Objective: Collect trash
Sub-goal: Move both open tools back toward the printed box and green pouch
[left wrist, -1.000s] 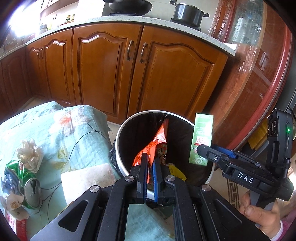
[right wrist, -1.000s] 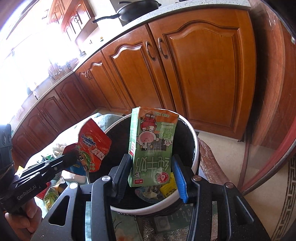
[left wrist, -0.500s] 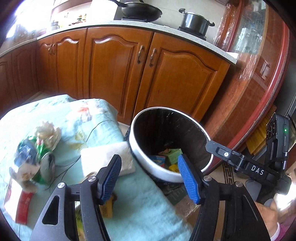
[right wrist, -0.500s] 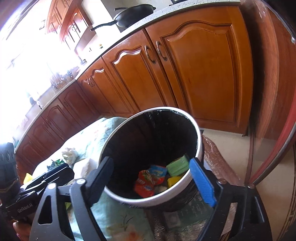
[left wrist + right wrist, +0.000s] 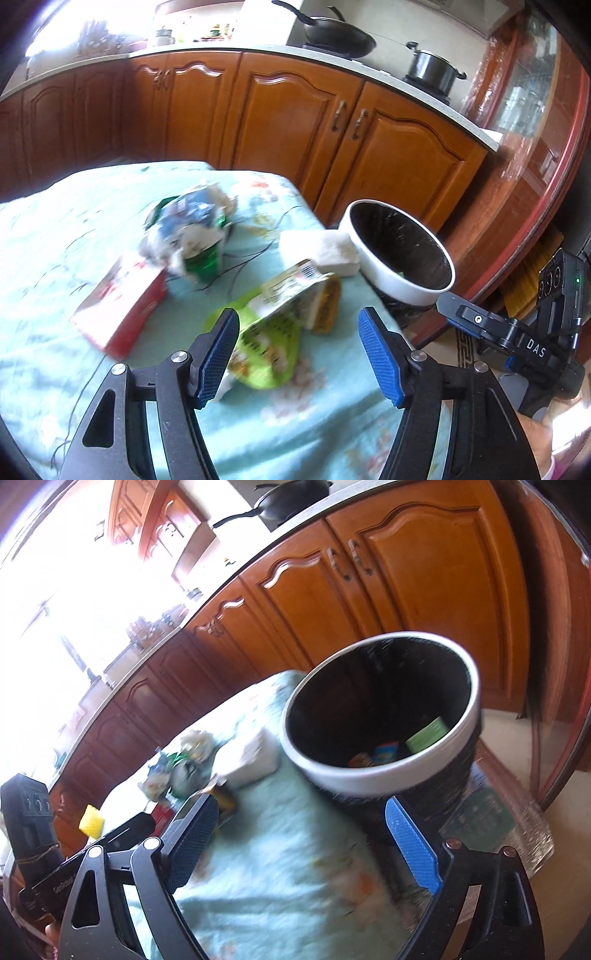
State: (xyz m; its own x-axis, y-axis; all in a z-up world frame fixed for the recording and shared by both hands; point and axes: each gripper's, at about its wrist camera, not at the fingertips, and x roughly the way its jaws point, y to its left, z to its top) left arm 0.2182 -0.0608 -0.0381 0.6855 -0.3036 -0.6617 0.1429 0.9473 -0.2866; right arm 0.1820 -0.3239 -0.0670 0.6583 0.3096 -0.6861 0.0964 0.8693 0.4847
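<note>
Surface: I see a floral teal cloth over it, with trash spread from 10 o'clock to centre in my left view.
Bin: white-rimmed, black-lined trash bin just beside the cloth edge, at 2 o'clock from my left hand-held gripper.
Bin contents: a green carton plus blue and orange wrappers low inside; so I judge part of the job done.
Left to collect: red box, green snack bag, a crumpled wrapper pile, a white folded pad; I'd call it roughly midway.
Left hand-held gripper: fingers spread wide, nothing between them, hovering over the green snack bag at 12 o'clock.
Right hand-held gripper: spread too, empty, above the cloth, bin at 1 o'clock.
</note>
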